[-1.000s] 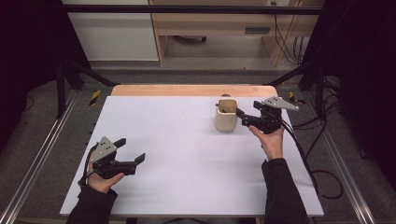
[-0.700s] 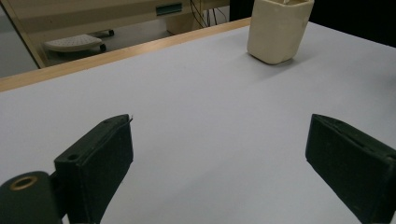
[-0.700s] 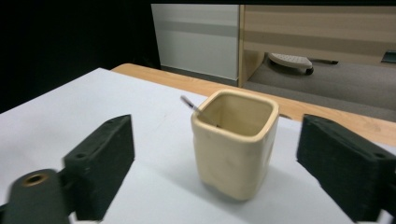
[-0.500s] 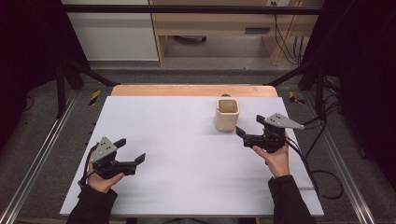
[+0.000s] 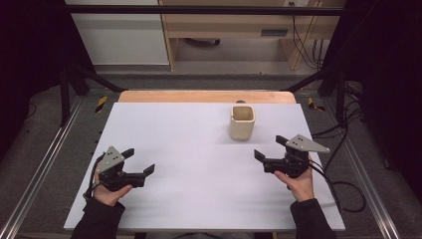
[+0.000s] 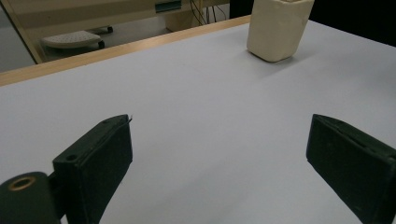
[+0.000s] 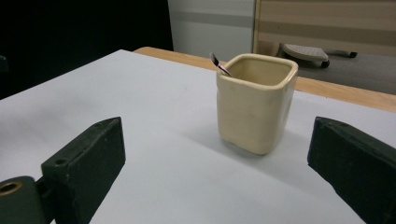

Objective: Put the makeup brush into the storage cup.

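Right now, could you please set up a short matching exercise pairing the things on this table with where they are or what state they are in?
Things:
1. cream cup
2. left tool
3. right tool
4. thin dark object

Places or states:
A. open, at the near left of the white table
B. standing upright towards the far right of the table
C. poking out over the cup's rim
D. open, just in front of the cup, nothing between its jaws

Pairs: 1-B, 2-A, 3-D, 4-C
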Available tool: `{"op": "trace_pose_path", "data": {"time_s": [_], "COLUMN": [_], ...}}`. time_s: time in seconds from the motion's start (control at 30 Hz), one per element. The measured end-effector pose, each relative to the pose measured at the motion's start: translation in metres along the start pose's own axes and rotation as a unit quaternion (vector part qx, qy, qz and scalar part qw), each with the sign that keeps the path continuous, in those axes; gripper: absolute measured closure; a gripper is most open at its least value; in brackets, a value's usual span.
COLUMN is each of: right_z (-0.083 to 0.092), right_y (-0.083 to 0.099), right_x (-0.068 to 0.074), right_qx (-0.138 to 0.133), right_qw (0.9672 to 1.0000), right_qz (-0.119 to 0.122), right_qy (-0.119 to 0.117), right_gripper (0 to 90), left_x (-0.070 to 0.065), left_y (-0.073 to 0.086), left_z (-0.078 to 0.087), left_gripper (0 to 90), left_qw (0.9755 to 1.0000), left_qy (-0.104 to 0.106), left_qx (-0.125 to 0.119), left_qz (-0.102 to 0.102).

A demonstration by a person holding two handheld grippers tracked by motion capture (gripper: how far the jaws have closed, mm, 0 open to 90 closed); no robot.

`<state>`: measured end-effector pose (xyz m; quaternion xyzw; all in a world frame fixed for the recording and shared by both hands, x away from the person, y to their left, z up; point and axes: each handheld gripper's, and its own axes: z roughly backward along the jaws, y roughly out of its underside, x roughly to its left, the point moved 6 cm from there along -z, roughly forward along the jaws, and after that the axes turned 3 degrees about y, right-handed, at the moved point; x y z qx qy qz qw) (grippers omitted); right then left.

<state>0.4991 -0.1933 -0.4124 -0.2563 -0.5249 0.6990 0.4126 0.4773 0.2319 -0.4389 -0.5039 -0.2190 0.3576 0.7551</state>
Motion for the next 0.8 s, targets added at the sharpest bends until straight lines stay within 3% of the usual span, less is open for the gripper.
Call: {"op": "trace_pose_path", "data": {"time_s": [0.4, 0.8], "right_z": [0.021, 0.03], "right_y": [0.021, 0.037], "right_x": [-0.009, -0.016], "right_qx": [-0.001, 0.01], "right_qw": [0.9999, 0.9997], "right_qz": [-0.008, -0.013], "right_qy": [0.008, 0.02], "right_gripper": [4.4, 4.1], "left_x": [-0.001, 0.001], "left_y": [0.001, 0.005], "left_z": [0.001, -0.001], "left_gripper": [6.6, 6.6], "left_qw": [1.0, 1.0], "left_qy": [0.002, 0.002], "left_qx": [-0.001, 0.002], "left_qz": [0.001, 0.006]}}
